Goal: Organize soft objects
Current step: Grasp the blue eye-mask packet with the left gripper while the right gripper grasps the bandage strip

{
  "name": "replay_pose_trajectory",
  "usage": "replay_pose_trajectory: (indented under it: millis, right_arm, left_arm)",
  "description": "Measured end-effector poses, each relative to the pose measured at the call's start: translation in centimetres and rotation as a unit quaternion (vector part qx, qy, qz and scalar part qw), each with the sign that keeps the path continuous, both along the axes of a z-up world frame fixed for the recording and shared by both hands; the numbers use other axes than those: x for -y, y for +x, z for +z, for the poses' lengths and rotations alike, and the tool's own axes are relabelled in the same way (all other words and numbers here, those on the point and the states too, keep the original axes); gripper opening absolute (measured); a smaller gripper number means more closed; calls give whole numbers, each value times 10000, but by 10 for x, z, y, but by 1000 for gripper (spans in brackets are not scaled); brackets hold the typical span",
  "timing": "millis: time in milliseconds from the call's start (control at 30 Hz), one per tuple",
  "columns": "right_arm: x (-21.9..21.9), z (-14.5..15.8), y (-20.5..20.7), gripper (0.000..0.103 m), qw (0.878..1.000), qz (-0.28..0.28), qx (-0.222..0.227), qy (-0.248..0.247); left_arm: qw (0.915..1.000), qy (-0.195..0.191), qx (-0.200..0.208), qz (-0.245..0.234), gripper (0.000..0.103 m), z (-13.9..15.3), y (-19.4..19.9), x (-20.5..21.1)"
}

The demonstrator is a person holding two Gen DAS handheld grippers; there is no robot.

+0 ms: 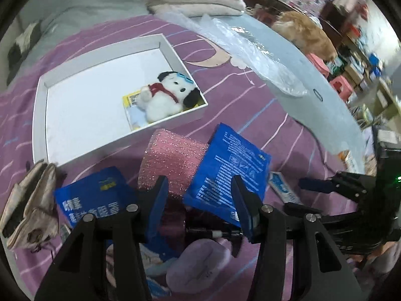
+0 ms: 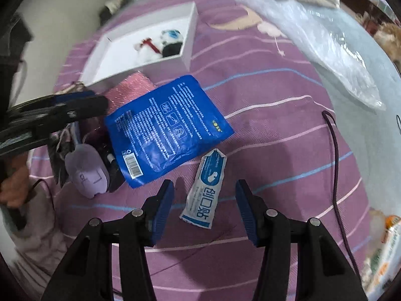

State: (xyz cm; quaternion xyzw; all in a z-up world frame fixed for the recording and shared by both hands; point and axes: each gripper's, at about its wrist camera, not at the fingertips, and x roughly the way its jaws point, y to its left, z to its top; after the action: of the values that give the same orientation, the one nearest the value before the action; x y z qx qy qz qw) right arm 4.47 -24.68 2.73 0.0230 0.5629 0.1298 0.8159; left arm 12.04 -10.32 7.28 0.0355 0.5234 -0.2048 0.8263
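A white box (image 1: 40, 115) on the purple striped bedspread holds a white plush dog (image 1: 165, 97) at its right corner; the box shows in the right wrist view (image 2: 191, 32) too. My left gripper (image 1: 199, 188) is open above a pink foam piece (image 1: 170, 160) and a blue packet (image 1: 230, 168). A second blue packet (image 1: 92, 198) and a lilac mouse (image 1: 200, 263) lie near it. My right gripper (image 2: 204, 193) is open over a small white-blue plaster pack (image 2: 204, 190). The blue packet (image 2: 165, 128) lies just ahead of it.
Grey-white socks (image 1: 30, 208) lie at the left. A clear plastic bag (image 1: 253, 55) and folded blankets (image 1: 198, 2) lie at the far side. A dark cable (image 2: 335, 155) runs along the right. The bed edge and a cluttered room are to the right.
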Motion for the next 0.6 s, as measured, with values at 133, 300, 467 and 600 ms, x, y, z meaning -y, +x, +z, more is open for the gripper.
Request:
replay_pose_trajectory:
  millis: [133,300,467,600]
  right_arm:
    - [3,-14,-13,53,9996,139,241,-57]
    - [1,-19,-20,69,9985,167,476,204]
    - [8,-31,-20,78,9972,-13,294,681]
    - [4,-31,-25,78,9977,95,329,590]
  left_arm:
    - [9980,367,370,-364,53,-7,0,13]
    - [9918,834,-1,-964,53,-29,12,35]
    - [9825,1320,39,-1317,66,-40,15,51]
    - [9786,1483,-128,-1423,80,-53,14,68]
